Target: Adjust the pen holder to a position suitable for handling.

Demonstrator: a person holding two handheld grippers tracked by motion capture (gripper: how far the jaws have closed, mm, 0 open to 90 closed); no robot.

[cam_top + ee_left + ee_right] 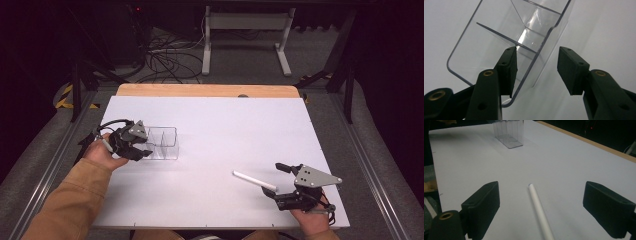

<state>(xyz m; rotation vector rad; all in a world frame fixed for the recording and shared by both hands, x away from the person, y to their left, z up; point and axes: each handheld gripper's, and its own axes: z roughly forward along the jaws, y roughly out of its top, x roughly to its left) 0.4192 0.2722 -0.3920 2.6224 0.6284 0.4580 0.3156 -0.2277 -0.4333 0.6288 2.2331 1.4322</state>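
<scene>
A white table [215, 130] with a bare wooden strip along its far edge carries two things, well apart. Toward the left side stands a clear plastic box [162, 143] split by thin walls into compartments; in the left gripper view one corner of the box [506, 37] runs down between the jaws. The left gripper [141, 149] sits at the box's near left end with one jaw inside the wall and the other outside it; the jaws are spread, a clear gap showing between the outer pad and the plastic wall, so nothing is pinched yet. Near the front right of the table lies a white stick [254, 180], flat on the surface and angled toward the right gripper [280, 182]. In the right gripper view the stick [540, 212] lies between the wide-spread jaws, touched by neither pad.
</scene>
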